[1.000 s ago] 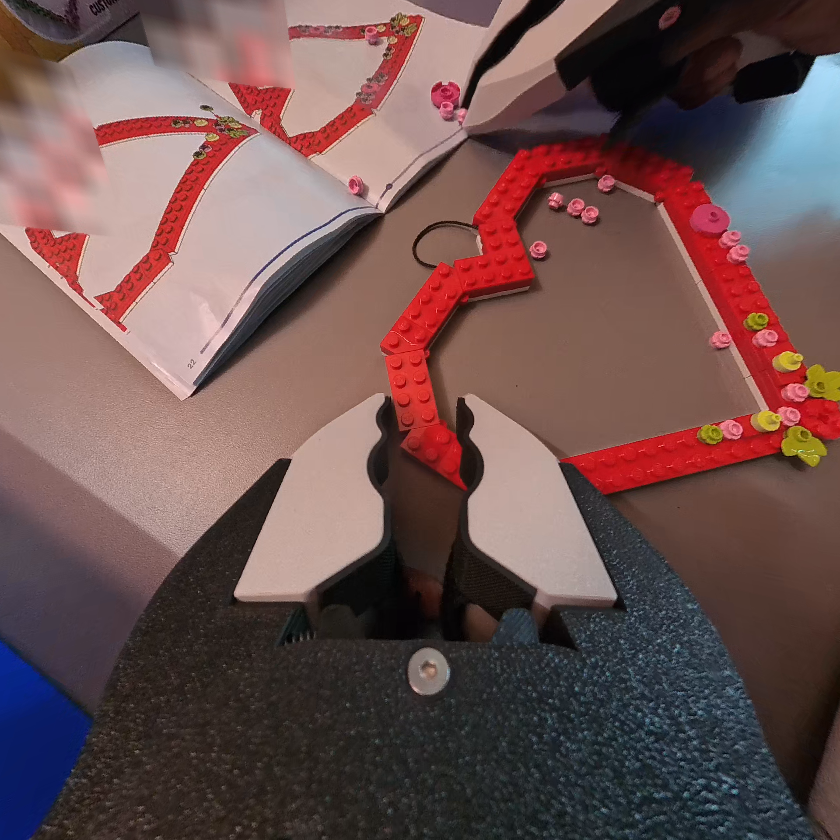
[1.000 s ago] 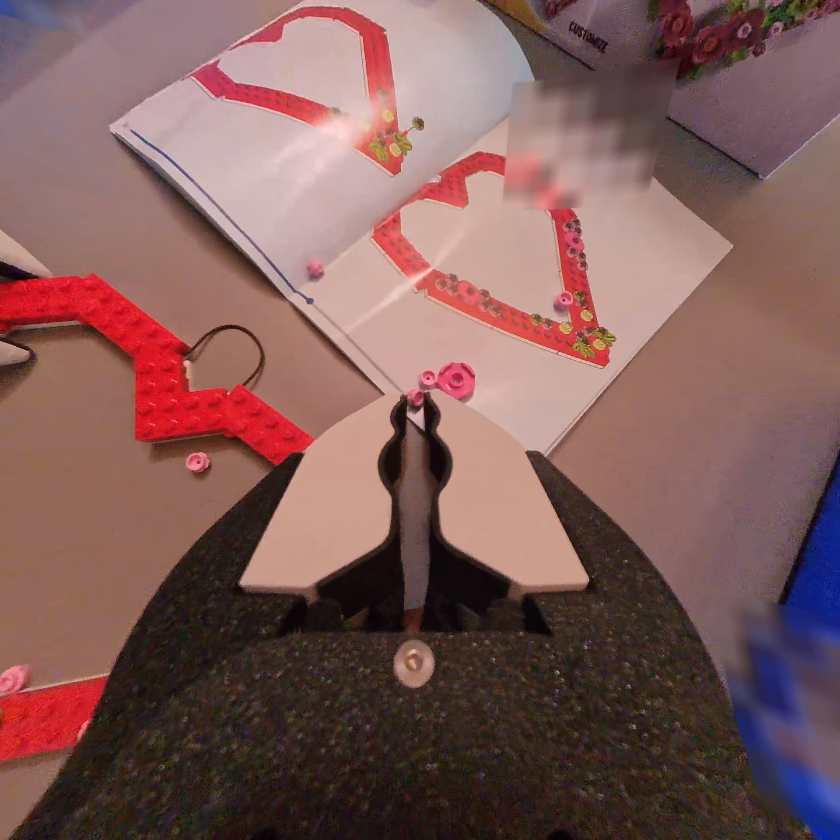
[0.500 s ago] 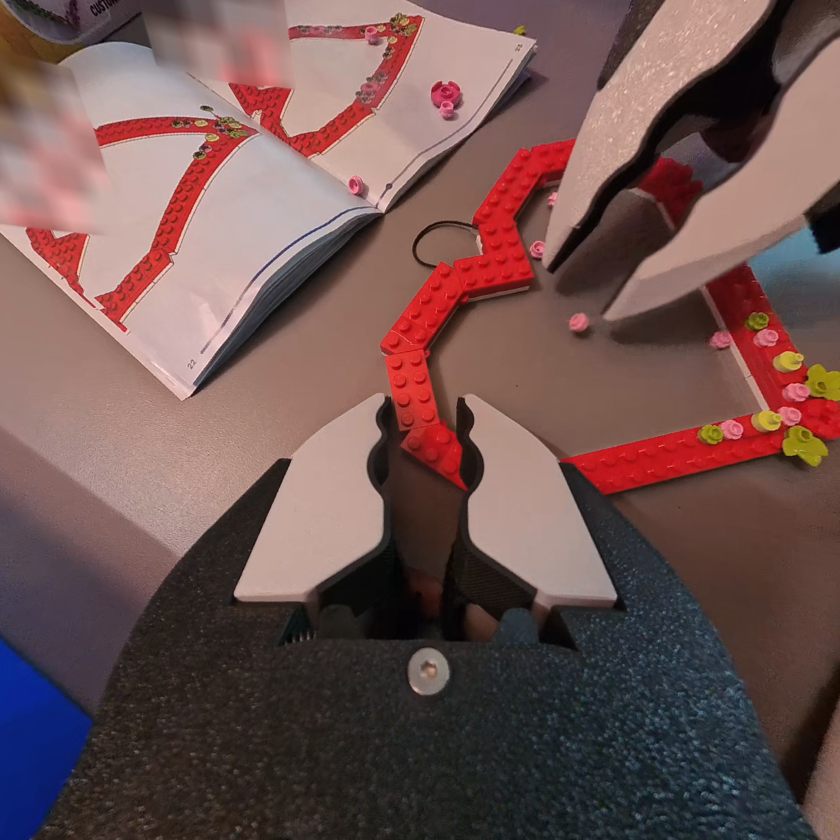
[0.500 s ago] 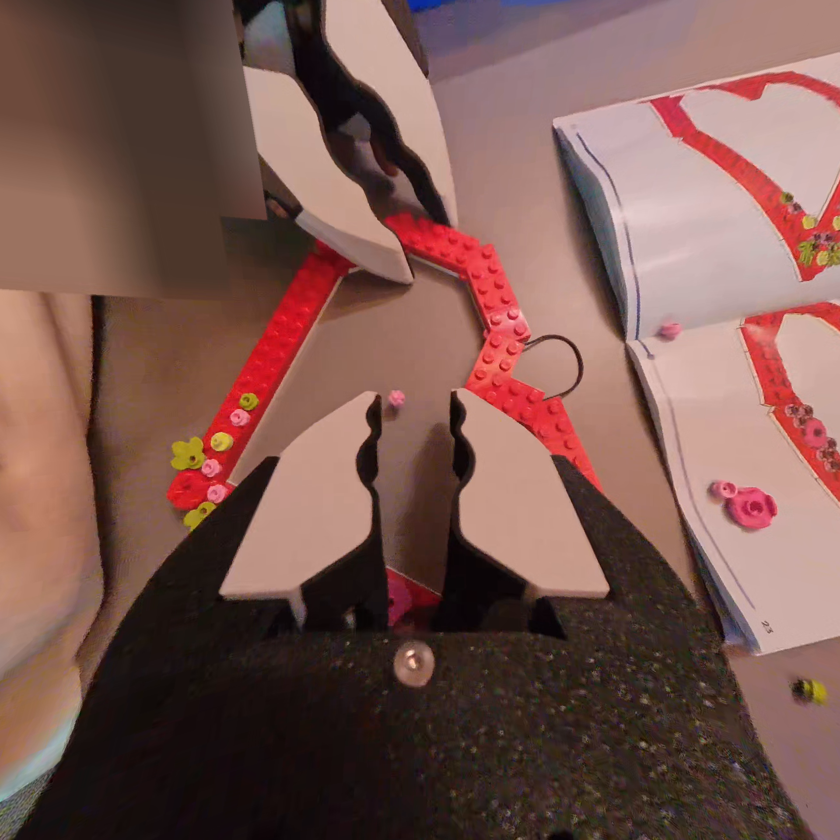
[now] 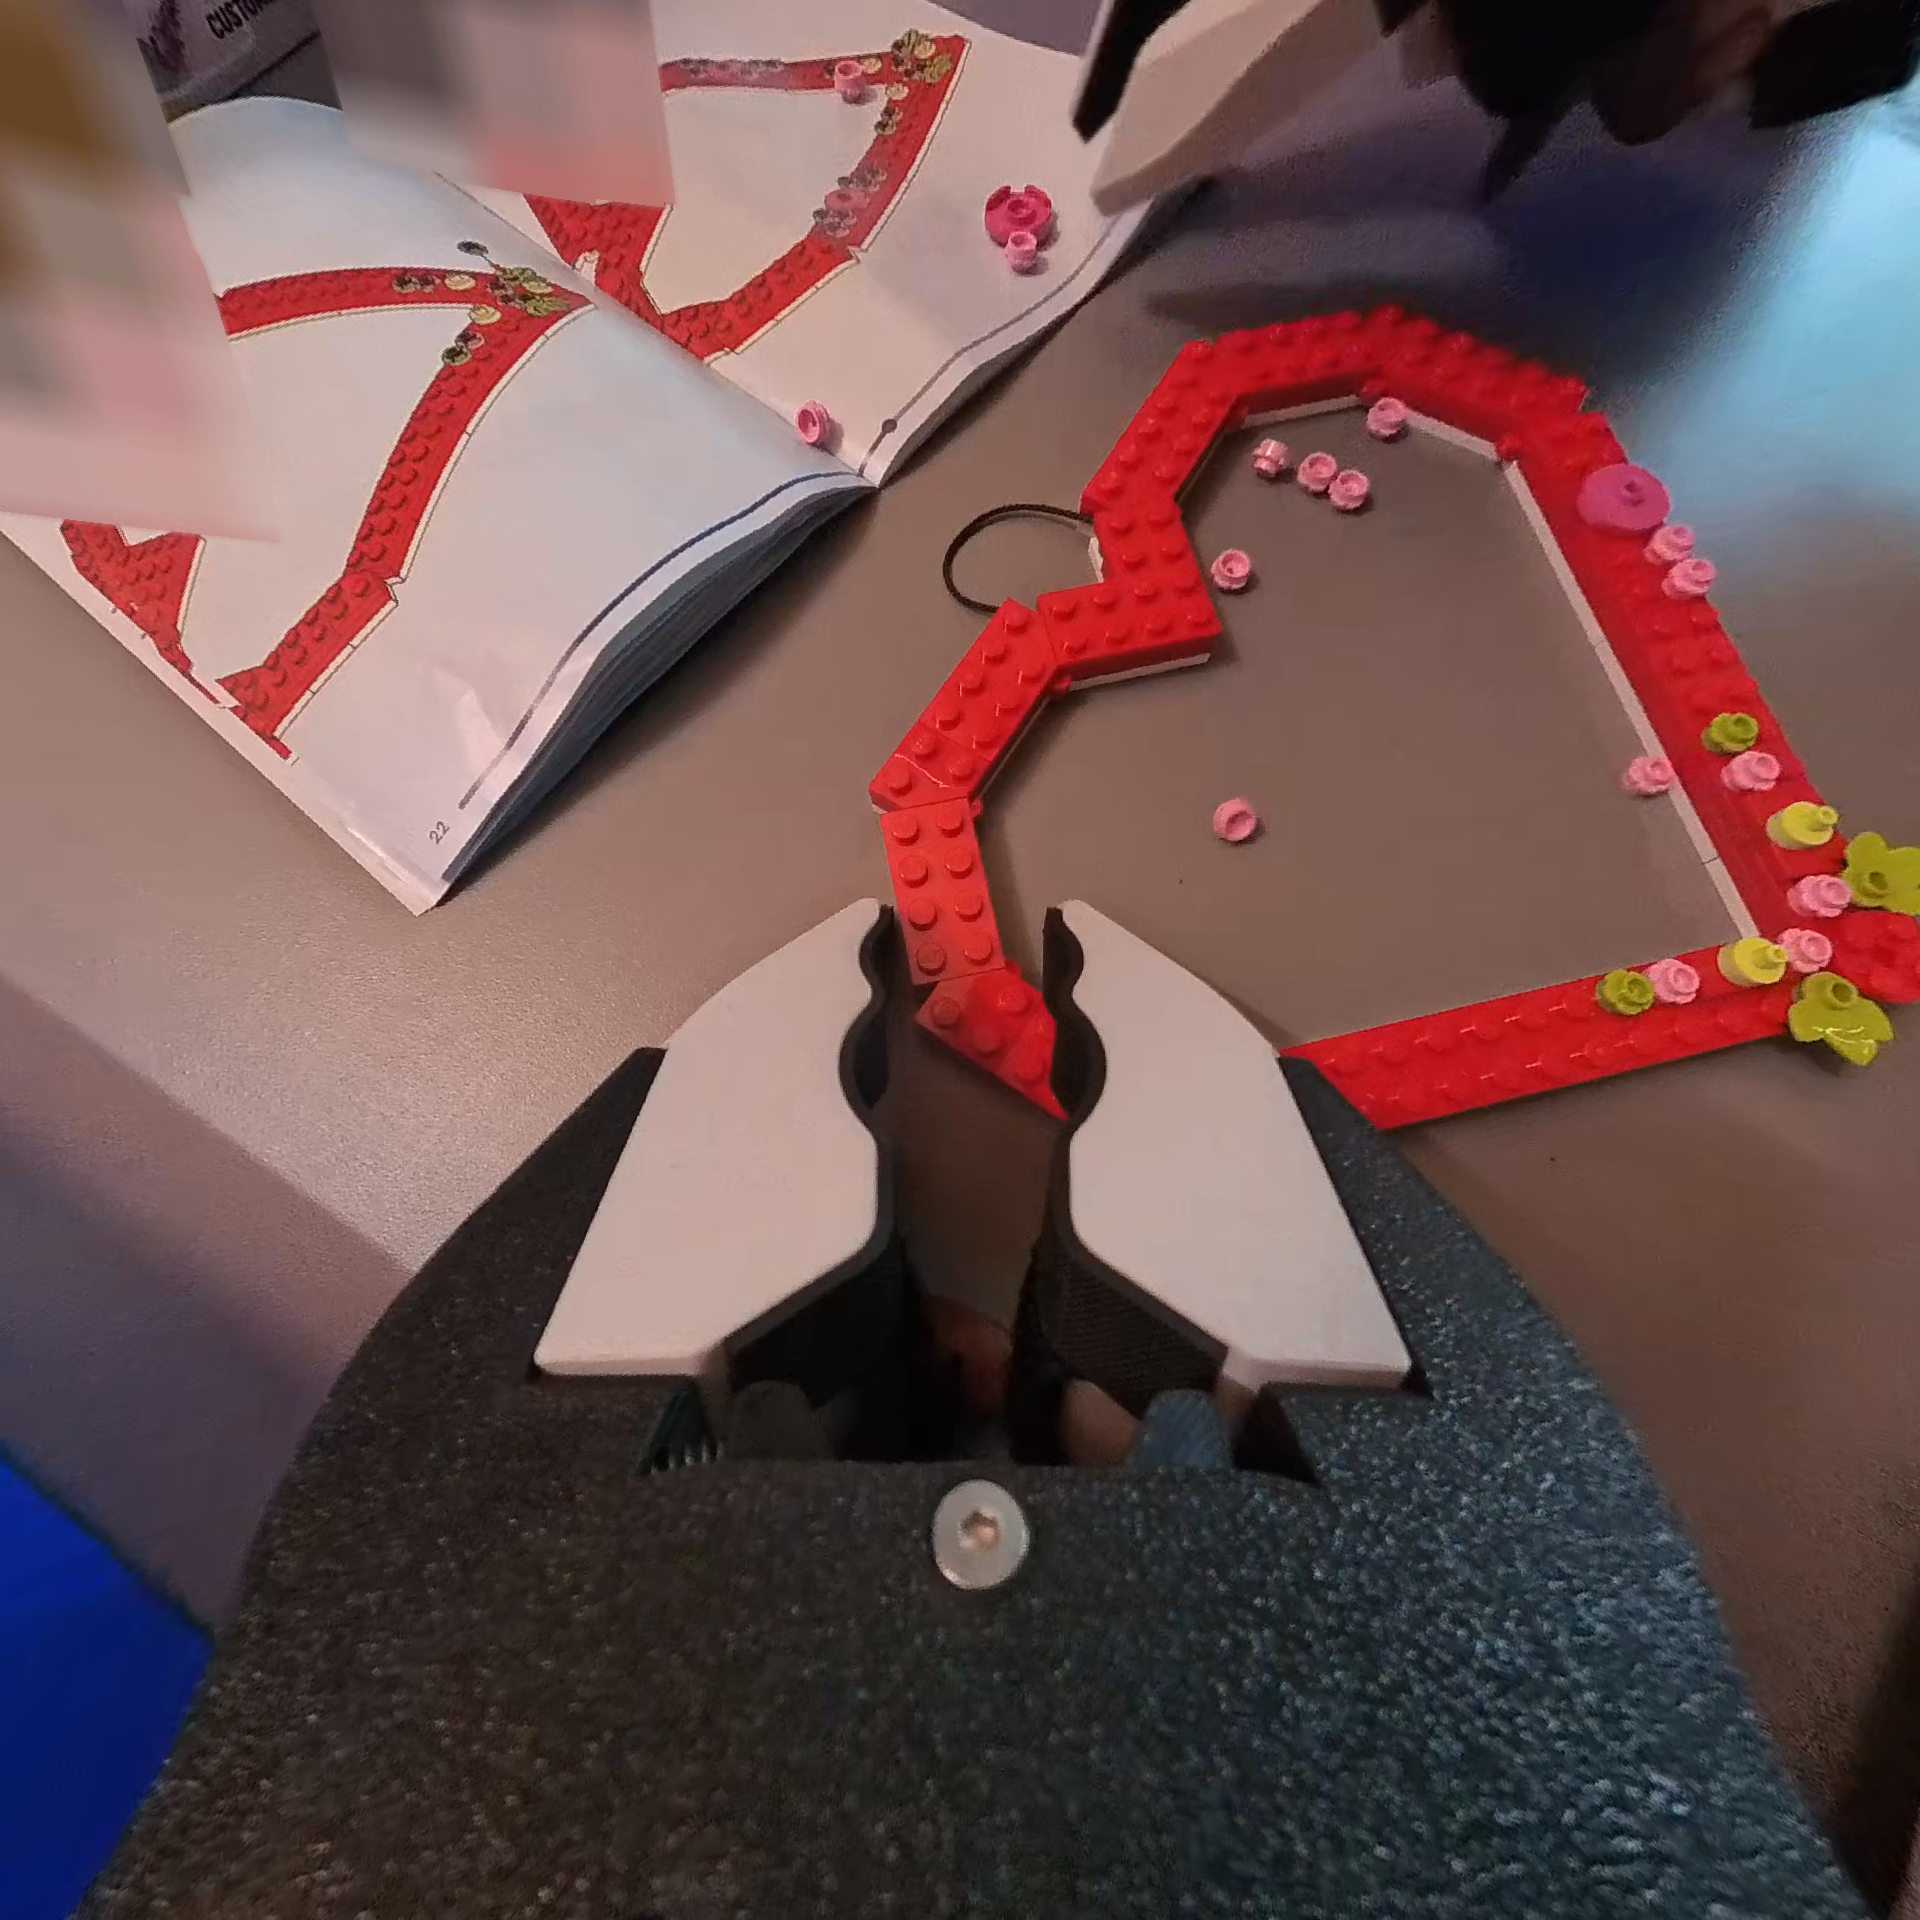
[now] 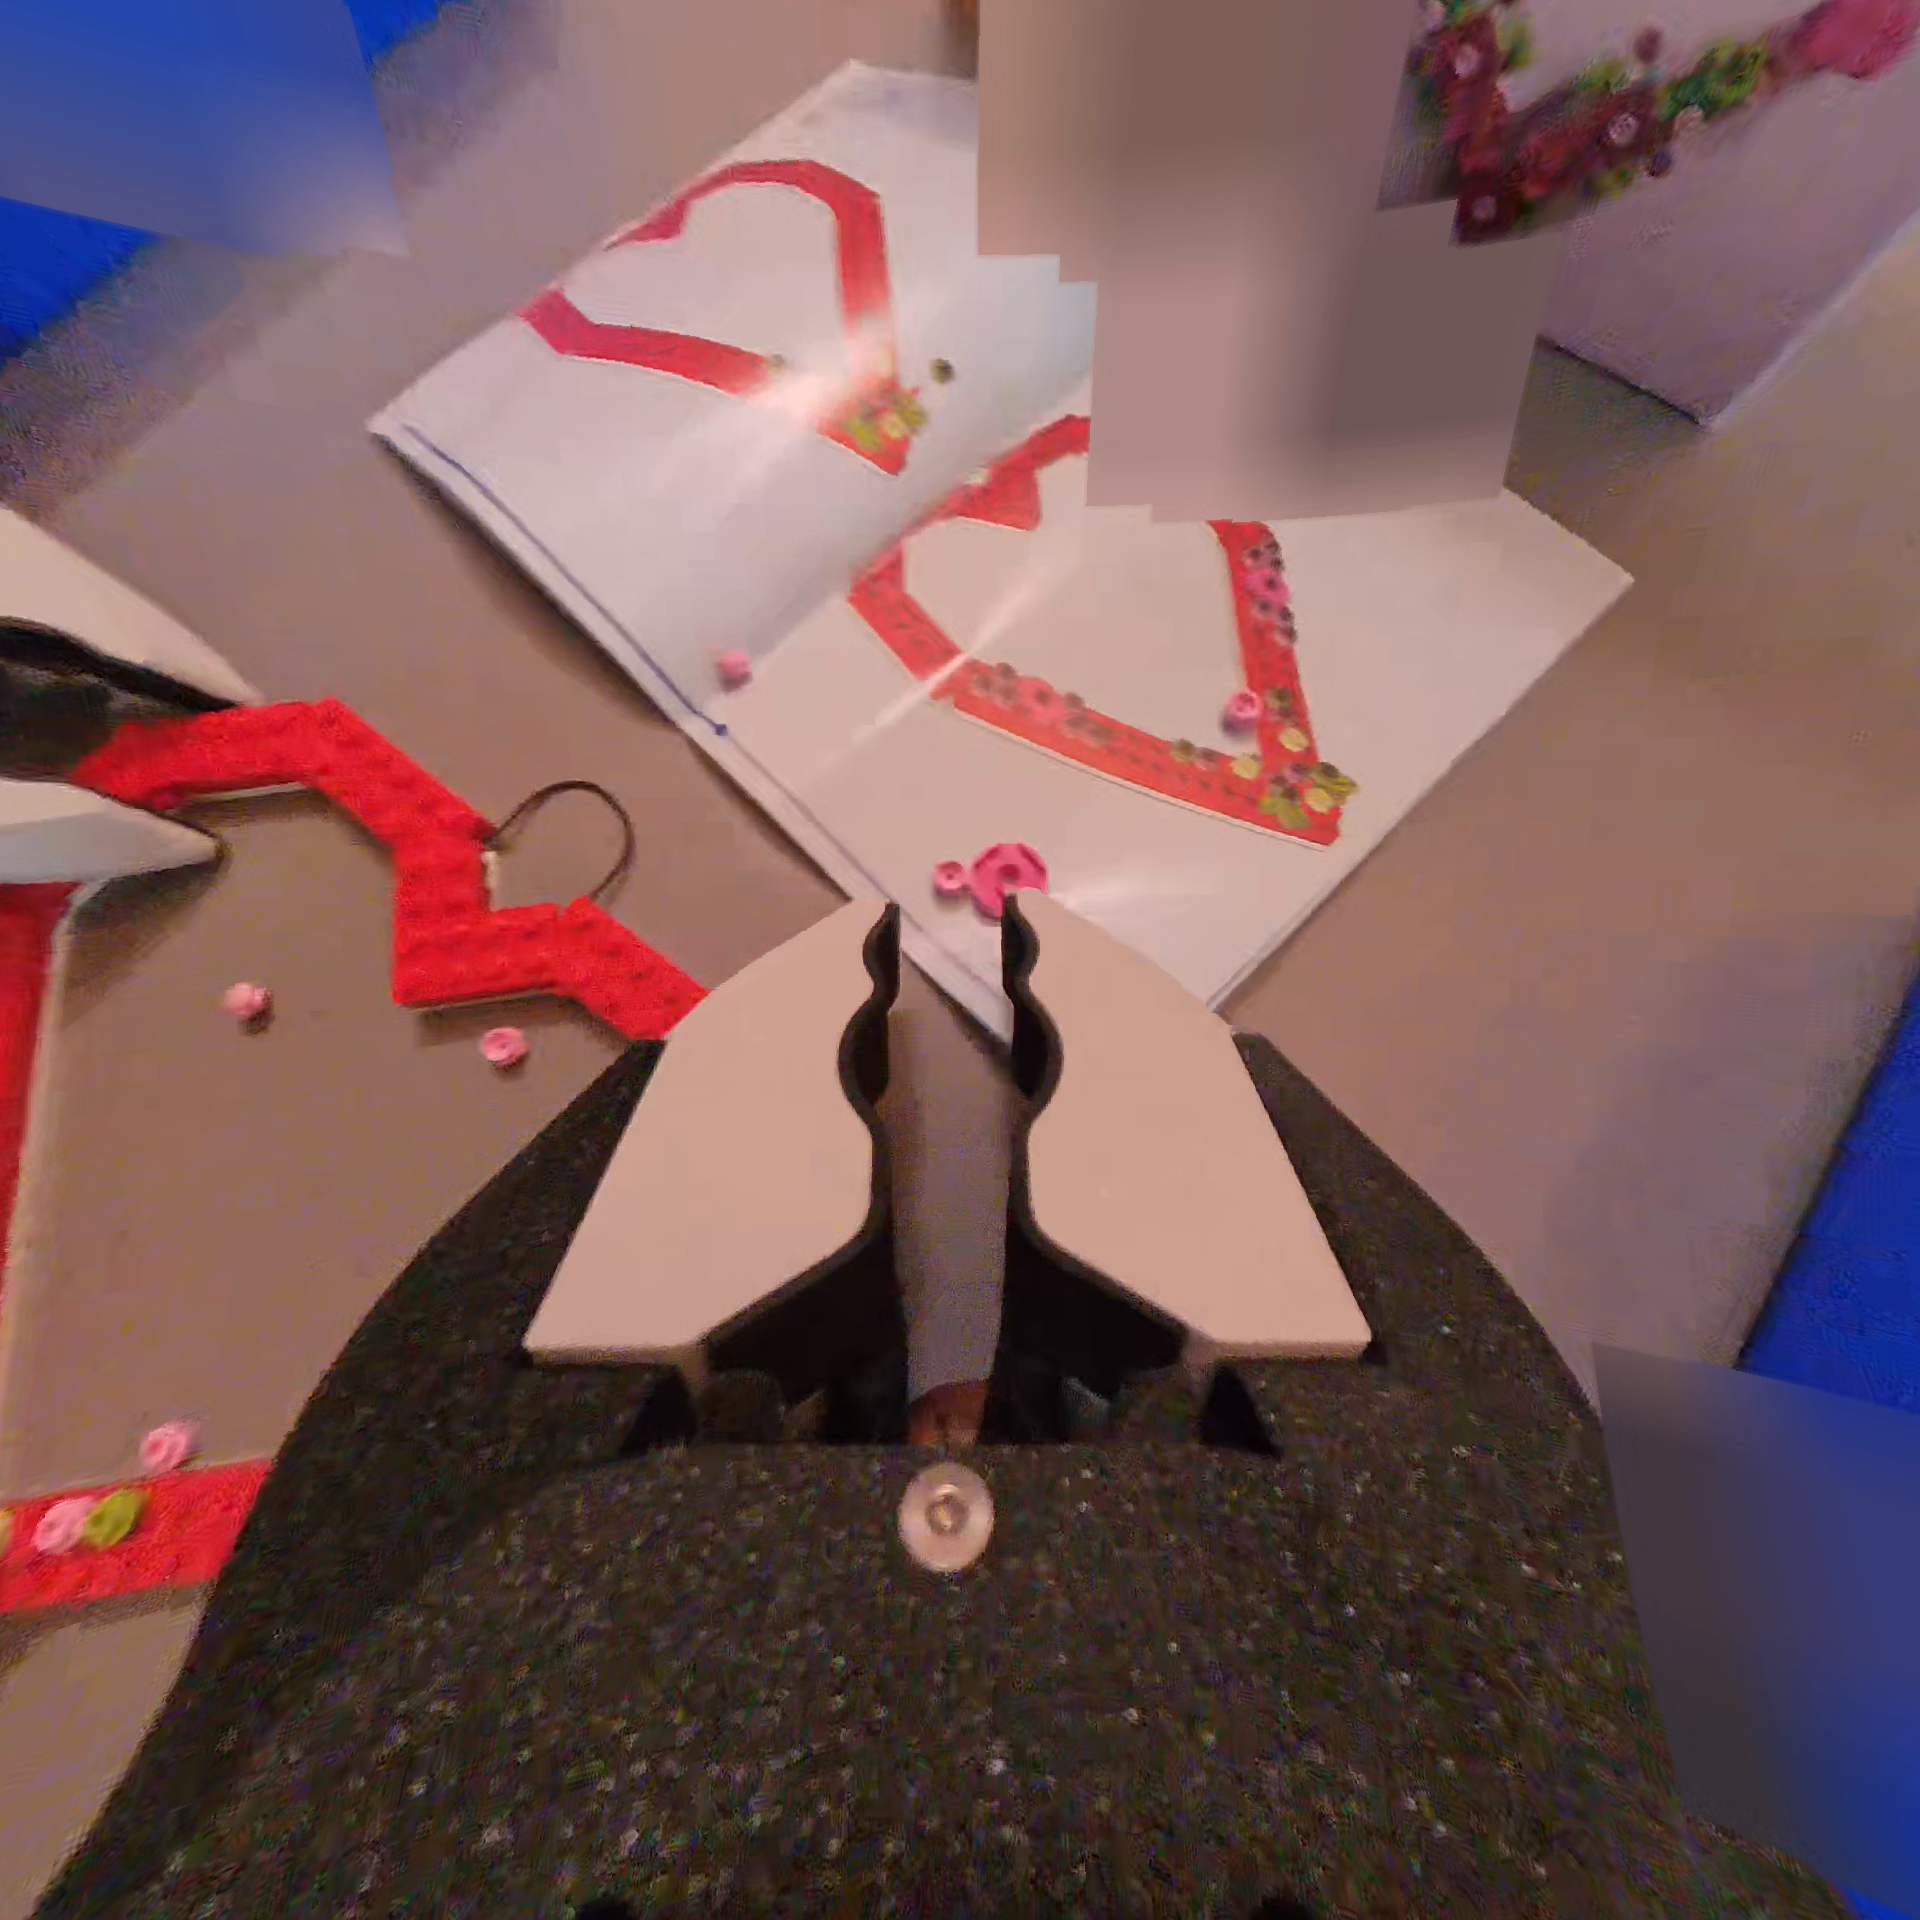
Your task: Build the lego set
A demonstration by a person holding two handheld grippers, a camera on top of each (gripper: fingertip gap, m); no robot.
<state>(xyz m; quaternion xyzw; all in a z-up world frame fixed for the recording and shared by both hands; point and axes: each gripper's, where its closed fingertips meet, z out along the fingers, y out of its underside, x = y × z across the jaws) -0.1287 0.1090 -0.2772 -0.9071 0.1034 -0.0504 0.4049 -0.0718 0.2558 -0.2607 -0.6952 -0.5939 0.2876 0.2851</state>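
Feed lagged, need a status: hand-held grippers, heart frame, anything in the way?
Left hand-held gripper shut on red heart frame. Right hand-held gripper open, empty, by magenta round piece. Nothing in the way.

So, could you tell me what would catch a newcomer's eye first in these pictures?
The red heart frame lying flat on the grey table, pink and lime flower studs along its lower right edge. The left gripper pinches its near end. The open instruction booklet lies beyond the open, empty right gripper.
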